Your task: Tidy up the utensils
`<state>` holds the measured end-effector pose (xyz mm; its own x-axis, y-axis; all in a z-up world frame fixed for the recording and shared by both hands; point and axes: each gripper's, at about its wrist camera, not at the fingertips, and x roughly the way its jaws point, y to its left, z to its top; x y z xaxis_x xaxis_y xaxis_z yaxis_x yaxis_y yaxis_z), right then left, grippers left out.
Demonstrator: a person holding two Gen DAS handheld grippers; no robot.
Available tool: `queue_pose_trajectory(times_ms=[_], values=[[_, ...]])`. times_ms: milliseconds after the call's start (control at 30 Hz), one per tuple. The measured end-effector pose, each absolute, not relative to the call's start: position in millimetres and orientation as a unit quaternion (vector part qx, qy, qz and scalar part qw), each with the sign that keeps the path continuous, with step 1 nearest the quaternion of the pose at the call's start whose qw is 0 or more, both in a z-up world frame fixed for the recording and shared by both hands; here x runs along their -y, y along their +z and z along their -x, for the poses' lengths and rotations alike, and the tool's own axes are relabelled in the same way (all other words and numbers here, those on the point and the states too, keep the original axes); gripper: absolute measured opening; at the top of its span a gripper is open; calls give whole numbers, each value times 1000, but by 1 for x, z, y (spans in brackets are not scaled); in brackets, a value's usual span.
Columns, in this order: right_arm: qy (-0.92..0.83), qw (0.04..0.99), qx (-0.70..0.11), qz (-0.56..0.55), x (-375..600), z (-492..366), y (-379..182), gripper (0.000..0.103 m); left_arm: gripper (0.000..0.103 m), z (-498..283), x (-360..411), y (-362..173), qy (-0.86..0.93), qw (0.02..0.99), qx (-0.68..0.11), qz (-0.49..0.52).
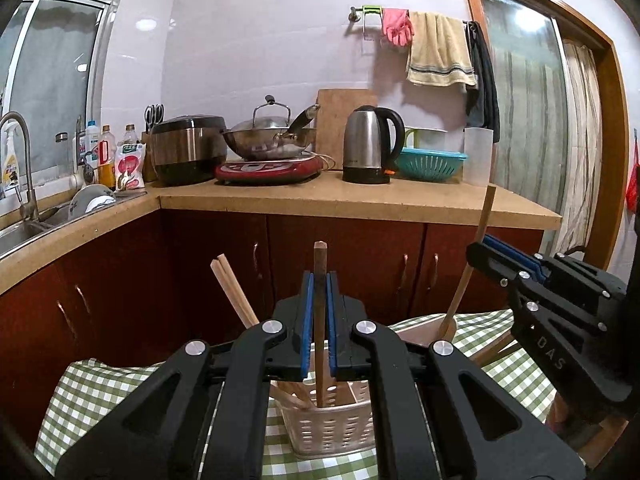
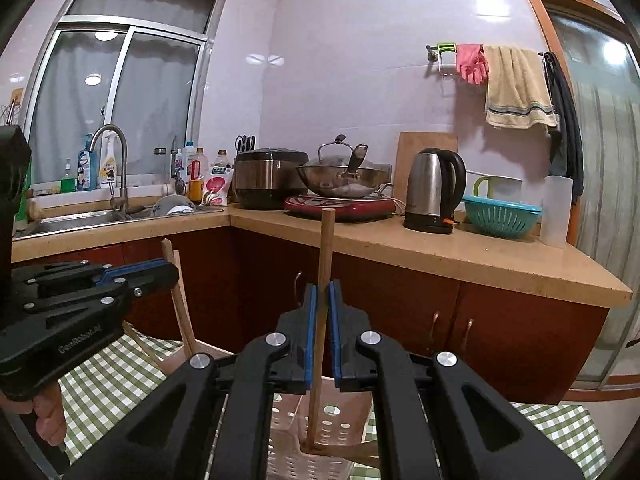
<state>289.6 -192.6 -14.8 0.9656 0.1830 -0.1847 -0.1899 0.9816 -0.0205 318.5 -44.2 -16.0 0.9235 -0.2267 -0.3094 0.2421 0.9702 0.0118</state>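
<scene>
Pinching a dark wooden stick [image 1: 319, 280] between blue pads, the left gripper [image 1: 319, 280] holds it upright, its long axis vertical, top end poking above the fingertips and lower end down inside the pale perforated utensil basket [image 1: 328, 432]. Two light chopsticks [image 1: 234, 292] lean to the left out of the same basket. Seen from the left wrist, the right gripper [image 1: 478, 252] sits to the right, its body printed "DAS", closed against a long wooden handle [image 1: 466, 276] that slants upward from a second pale holder [image 1: 420, 330].

From the right wrist, that gripper [image 2: 323, 292] has its blue pads close on either side of the long wooden handle [image 2: 323, 280], though whether both pads press it I cannot tell. The handle stands nearly vertical, leaning slightly right at the top, its foot in a compartment of a pale perforated basket [image 2: 332, 412]. The left gripper [image 2: 172, 272] shows at the left edge, lettered "GenRobot.AI", with a hand [image 2: 50, 416] under it.

Both baskets rest on a green-and-white checked cloth [image 1: 92, 392]. Beyond, a counter [image 1: 320, 200] carries one steel kettle [image 1: 370, 148], one wok [image 1: 268, 140] on a red induction plate, one rice cooker [image 1: 188, 148] and one teal colander [image 1: 430, 164]. Bottle labels by the sink are too small to read.
</scene>
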Motion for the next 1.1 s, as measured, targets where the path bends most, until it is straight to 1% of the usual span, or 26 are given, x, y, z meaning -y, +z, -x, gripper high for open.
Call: queue_pose_trajectory(times_ms=[200,267,300,333,400,467,533,567,600,633,667,700,733,767,800,833,900,1033,1067,1100], values=[[93,991,-95,20,193,-291,-14,9,7,-319,45,-19,-116,980,-158,-30],[92,991,-95,19,194,-291,-15,16,8,-320,45,-19,-114,980,-158,-33],[92,991,-95,18,193,-291,-15,23,8,-320,45,-19,-114,980,-158,-34],[91,991,-95,18,193,-291,-15,26,8,-320,45,-19,-114,980,-159,-34],[90,991,-94,19,193,-290,-15,28,12,-321,45,-19,-115,980,-160,-33],[89,991,-94,19,193,-290,-15,32,28,-321,46,-19,-113,980,-159,-33],[89,992,-92,19,194,-289,-15,36,37,-319,46,-20,-110,981,-157,-33],[88,992,-90,18,194,-289,-15,37,39,-319,47,-20,-110,981,-156,-33],[88,992,-89,18,194,-288,-15,39,40,-318,47,-20,-111,981,-156,-34],[87,992,-88,18,194,-287,-14,43,43,-318,47,-19,-111,981,-156,-34],[86,992,-85,17,195,-286,-13,46,49,-318,47,-19,-111,981,-155,-34],[85,993,-83,17,195,-285,-12,51,53,-316,47,-18,-111,982,-152,-31],[84,993,-81,17,196,-283,-11,54,59,-316,46,-17,-112,982,-149,-28],[83,993,-78,17,196,-282,-10,55,63,-314,45,-16,-113,983,-145,-24],[81,994,-77,18,196,-280,-9,59,65,-313,44,-15,-114,983,-142,-21],[80,994,-75,18,196,-279,-9,64,69,-311,43,-14,-113,984,-139,-19],[77,994,-72,17,197,-276,-7,67,74,-309,43,-11,-108,985,-131,-18],[73,995,-66,10,201,-270,-3,79,84,-303,41,-6,-100,988,-121,-13],[72,995,-65,10,202,-269,-2,80,88,-300,40,-4,-95,989,-117,-13],[70,995,-63,11,202,-267,-1,82,89,-299,40,-3,-92,989,-115,-13]])
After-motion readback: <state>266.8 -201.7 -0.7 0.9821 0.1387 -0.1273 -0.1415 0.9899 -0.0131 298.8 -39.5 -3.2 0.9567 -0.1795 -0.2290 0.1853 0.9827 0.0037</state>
